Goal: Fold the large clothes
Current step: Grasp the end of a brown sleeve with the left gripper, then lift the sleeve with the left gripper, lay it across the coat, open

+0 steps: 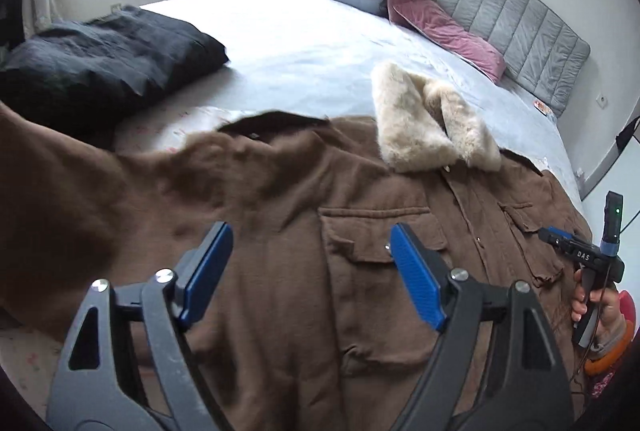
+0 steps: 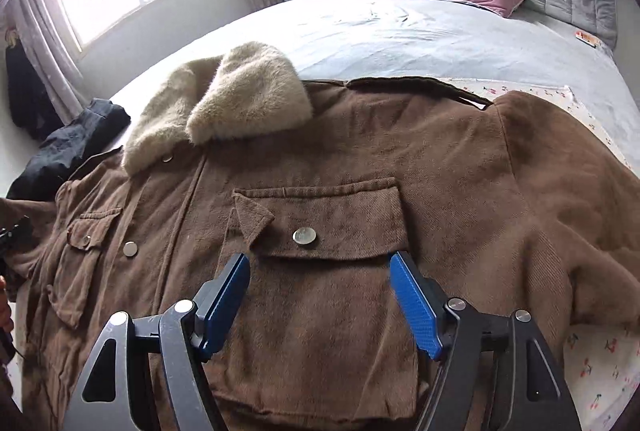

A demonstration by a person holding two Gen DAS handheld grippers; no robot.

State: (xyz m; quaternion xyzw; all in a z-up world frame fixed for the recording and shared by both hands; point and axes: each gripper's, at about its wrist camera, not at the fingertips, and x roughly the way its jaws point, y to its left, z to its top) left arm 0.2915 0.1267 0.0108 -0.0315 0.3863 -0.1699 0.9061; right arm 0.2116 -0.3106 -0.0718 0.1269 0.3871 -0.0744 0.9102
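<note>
while i hover over the bed [image 1: 320,43], both tools empty:
coat: brown coat [image 2: 320,171] flat, front up, collar far
left gripper [image 1: 310,271]: jaws apart, nearer lifted left sleeve [image 1: 60,191]
right gripper [image 2: 320,299]: jaws apart, above chest pocket [image 2: 320,227]

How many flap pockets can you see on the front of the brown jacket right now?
2. One chest pocket lies just ahead of the open right gripper; the other chest pocket sits across the placket, toward the left edge. The brown jacket's lower front is hidden, so more are possible.
</note>
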